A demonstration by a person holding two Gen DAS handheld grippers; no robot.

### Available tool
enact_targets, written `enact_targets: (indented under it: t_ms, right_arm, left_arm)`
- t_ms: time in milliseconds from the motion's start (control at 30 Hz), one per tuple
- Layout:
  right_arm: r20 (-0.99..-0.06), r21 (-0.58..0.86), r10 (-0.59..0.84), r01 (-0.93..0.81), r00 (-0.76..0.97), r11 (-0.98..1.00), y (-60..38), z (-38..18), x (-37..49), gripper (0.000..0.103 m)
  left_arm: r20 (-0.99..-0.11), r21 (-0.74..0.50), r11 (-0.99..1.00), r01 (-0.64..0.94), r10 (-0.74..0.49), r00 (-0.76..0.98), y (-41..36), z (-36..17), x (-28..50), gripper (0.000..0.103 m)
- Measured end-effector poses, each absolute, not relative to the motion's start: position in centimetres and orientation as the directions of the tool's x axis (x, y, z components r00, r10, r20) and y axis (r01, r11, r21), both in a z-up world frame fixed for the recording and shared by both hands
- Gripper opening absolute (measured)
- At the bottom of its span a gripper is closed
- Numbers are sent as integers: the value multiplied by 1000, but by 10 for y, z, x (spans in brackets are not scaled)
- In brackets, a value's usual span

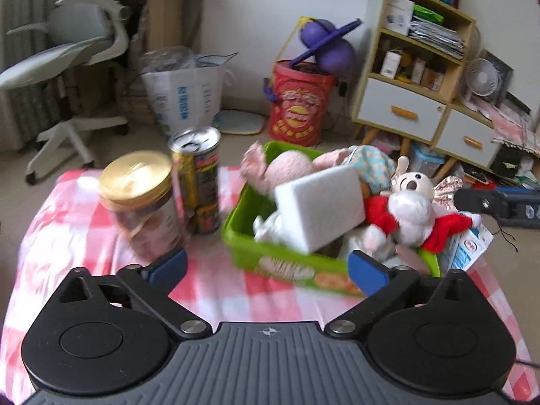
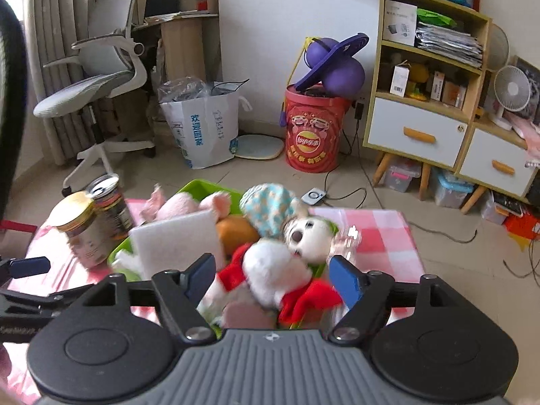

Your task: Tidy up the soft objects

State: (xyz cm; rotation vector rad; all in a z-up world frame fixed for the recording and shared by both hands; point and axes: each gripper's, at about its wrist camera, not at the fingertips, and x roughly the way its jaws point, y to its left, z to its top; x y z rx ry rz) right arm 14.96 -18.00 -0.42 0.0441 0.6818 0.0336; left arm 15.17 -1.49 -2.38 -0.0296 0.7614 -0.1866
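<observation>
Left wrist view gives me the clearest read: my left gripper (image 1: pixel 268 270) has its jaws spread wide with nothing between them, hanging over the pink checked cloth (image 1: pixel 216 290) just short of the green bin (image 1: pixel 249 249). The bin sits at 12 o'clock from those jaws, packed with the soft things: a white foam block (image 1: pixel 319 207) leaning on edge at the front, a pink plush (image 1: pixel 283 168) behind it at 11 o'clock, and a white plush in a red outfit (image 1: pixel 410 214) draped over the rim at 2 o'clock.

From the right wrist camera, my right gripper (image 2: pixel 271 278) is also open, its 2 pads standing either side of that white plush (image 2: pixel 276 266) without pressing on it, so I judge it released and resting on the pile.

My worries from here:
- The white plush lies half over the rim; a brush from either gripper could tip it out onto the cloth.
- The foam block is propped at a tilt and could topple, dragging smaller pieces with it.
- A jar with a gold lid (image 1: pixel 141 202) and a tall can (image 1: pixel 199 182) stand touching or nearly so, at 10 o'clock from the left jaws. A sideways swing there could knock both over.
- Both views are smeared by motion, so I cannot tell how firmly the pile is settled.
</observation>
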Motion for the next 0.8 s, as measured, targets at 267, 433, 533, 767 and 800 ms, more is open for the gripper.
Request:
enact_targets:
  t_ms: [267, 433, 533, 767, 800]
  right_arm:
    - [-655, 93, 71, -13, 752, 996, -154, -15, 90, 75]
    - [-681, 84, 39, 25, 731, 996, -142, -18, 56, 77]
    - [-688, 95, 28, 51, 725, 994, -139, -18, 36, 83]
    - [-700, 108, 27, 69, 713, 992, -136, -21, 15, 83]
    - [-702, 117, 32, 71, 712, 991, -136, -21, 14, 83]
  left_arm:
    - [-744, -37, 996, 77, -79, 663, -7, -22, 99, 98]
    - [-766, 12, 999, 52, -25, 642, -6, -16, 65, 98]
    - [-771, 15, 999, 36, -11, 636, -4, -14, 47, 98]
    - [-782, 6, 1000, 31, -15, 623, -2, -13, 27, 98]
    - [-781, 9, 999, 37, -16, 624, -2, -12, 25, 98]
